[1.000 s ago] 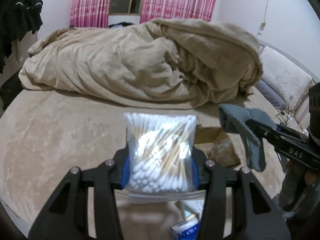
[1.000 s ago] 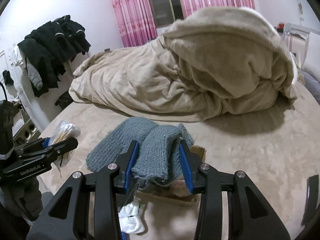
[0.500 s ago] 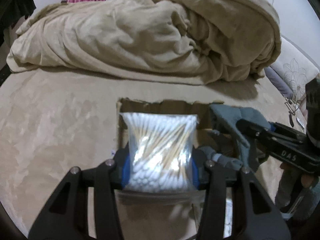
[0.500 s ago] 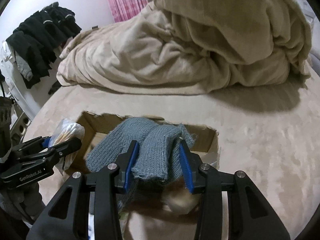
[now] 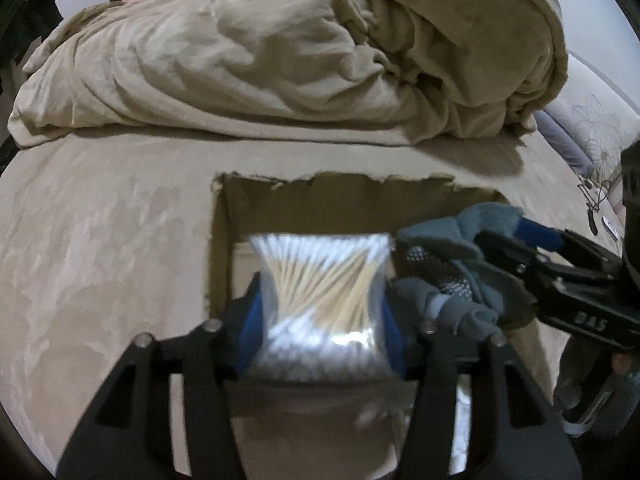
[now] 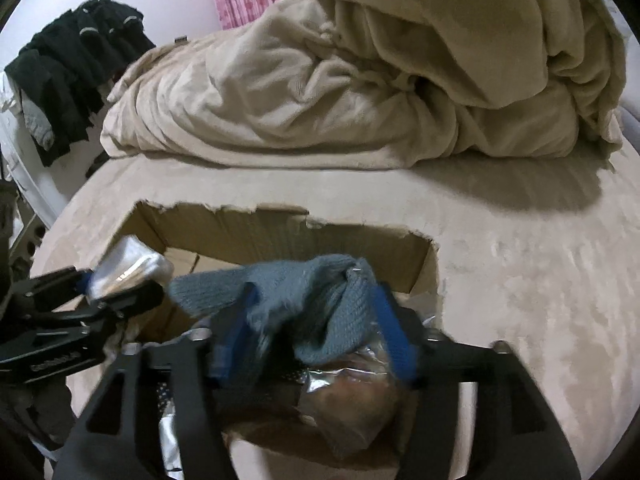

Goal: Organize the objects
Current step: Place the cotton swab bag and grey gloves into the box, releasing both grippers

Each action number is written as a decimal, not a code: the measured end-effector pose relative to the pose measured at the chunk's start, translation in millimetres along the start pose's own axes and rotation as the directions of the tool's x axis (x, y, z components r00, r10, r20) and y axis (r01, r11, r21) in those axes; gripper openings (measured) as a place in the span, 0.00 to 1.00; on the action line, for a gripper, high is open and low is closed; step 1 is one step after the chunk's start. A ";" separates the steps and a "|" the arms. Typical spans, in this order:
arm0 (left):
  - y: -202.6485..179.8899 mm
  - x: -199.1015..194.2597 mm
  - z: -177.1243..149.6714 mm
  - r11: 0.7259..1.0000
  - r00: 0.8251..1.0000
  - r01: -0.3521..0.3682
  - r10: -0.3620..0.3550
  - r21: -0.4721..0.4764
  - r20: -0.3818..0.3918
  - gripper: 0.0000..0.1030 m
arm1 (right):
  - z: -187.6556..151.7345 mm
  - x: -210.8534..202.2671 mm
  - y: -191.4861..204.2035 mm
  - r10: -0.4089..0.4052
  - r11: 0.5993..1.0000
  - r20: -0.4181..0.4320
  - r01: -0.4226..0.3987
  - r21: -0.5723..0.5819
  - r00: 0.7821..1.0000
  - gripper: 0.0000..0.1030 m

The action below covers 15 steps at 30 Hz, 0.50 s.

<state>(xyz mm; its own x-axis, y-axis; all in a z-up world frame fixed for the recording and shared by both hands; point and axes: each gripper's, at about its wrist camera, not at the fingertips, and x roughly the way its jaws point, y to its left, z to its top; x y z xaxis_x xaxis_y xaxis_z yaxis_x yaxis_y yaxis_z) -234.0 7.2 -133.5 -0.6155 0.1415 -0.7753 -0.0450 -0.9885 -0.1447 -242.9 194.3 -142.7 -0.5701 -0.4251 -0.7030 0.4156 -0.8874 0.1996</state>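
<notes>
**Both grippers now over the open box**

Change since one second ago: both grippers have moved forward and down. A second ago only a corner of the cardboard box (image 5: pixel 224 248) showed behind the load; now its torn rim and inner walls fill the middle of both views. The loads themselves have not shifted in their grips.

Left gripper (image 5: pixel 320 316): clenched on the bag of cotton swabs (image 5: pixel 322 292), which is pinched at its waist between the blue pads and sits above the left half of the box interior.

Right gripper (image 6: pixel 312 332): clenched on the grey-blue knitted sock (image 6: pixel 288 296), bunched between the pads, with one end trailing left toward the other gripper. The sock hangs above the right half of the box.

Meaning for the task: judged from position alone, both items are at the deposit point and release is the next step; neither has been let go.

Surroundings: the box rests on the beige bed surface (image 5: pixel 100 240), in front of a heaped beige duvet (image 5: pixel 280 52). Dark clothes (image 6: pixel 68 64) hang at the far left.

Obstructions: the box already holds a foil-like packet (image 6: pixel 360 364) and a dotted dark fabric (image 5: pixel 436 272); motion blur makes their exact identity uncertain. The two grippers work close together, so the sock's trailing end may foul the left gripper.
</notes>
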 end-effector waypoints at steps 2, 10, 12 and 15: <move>0.4 -8.8 0.1 1.000 1.000 0.000 0.000 -0.003 0.019 0.65 | 1.6 -7.9 -0.4 -0.004 1.000 0.013 0.004 0.005 1.000 0.77; 7.4 -56.5 4.2 1.000 0.995 -0.013 0.015 -0.027 0.103 0.75 | 6.7 -47.5 10.4 -0.006 1.000 0.063 0.006 -0.001 0.998 0.77; 9.2 -70.7 3.7 0.999 0.992 -0.013 0.017 -0.032 0.121 0.75 | 7.0 -59.6 15.4 -0.007 1.000 0.078 0.007 -0.008 0.997 0.77; 11.1 -96.4 1.2 0.999 0.988 -0.012 0.017 -0.033 0.153 0.76 | 7.5 -79.1 22.4 -0.010 1.000 0.102 0.011 -0.016 0.995 0.77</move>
<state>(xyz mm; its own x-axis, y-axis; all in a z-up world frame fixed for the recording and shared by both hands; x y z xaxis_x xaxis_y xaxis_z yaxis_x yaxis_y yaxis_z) -176.1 -17.5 -59.7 -0.7294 0.1144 -0.6744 -0.0110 -0.9878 -0.1556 -193.8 206.7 -77.5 -0.6430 -0.4326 -0.6320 0.4206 -0.8891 0.1806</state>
